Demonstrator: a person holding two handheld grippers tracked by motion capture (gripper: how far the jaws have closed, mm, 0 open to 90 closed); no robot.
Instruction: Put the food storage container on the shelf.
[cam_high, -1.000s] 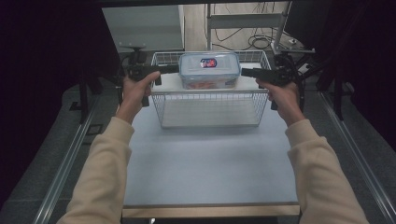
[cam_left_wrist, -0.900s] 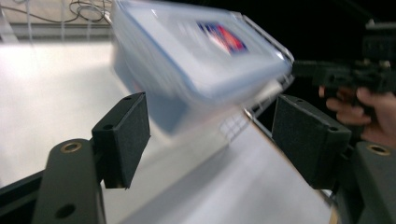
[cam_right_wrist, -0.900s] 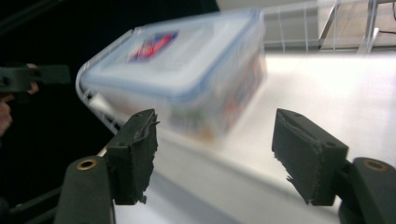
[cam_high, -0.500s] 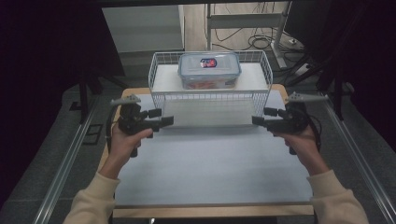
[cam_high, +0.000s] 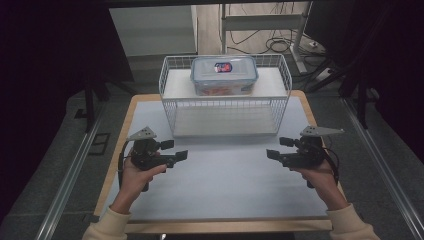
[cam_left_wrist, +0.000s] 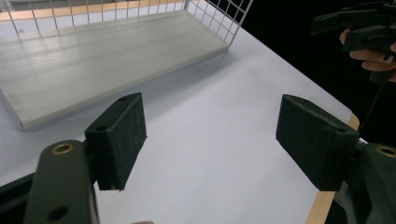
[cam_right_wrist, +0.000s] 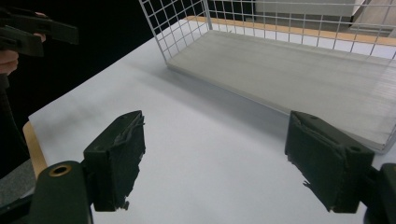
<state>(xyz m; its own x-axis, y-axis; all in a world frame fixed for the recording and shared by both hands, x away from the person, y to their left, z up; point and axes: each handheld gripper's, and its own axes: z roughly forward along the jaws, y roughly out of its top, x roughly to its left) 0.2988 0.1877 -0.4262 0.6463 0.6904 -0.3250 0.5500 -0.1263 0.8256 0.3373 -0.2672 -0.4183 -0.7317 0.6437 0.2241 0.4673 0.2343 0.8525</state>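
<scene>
Container (cam_high: 224, 75), clear with a blue-rimmed lid, was recorded at twelve o'clock in the wire basket (cam_high: 170, 107); left gripper (cam_high: 176, 156) and right gripper (cam_high: 274, 154) were held wide open and empty, so any next move was judged a forward reach.

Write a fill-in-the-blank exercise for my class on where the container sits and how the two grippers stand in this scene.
1. The clear lidded container sits on the ____ shelf of the white wire rack.
2. The jaws of the left gripper stand ____, with nothing between them.
3. The right gripper hovers over the white ____, in front of the rack.

Missing words: upper; open; mat
</scene>
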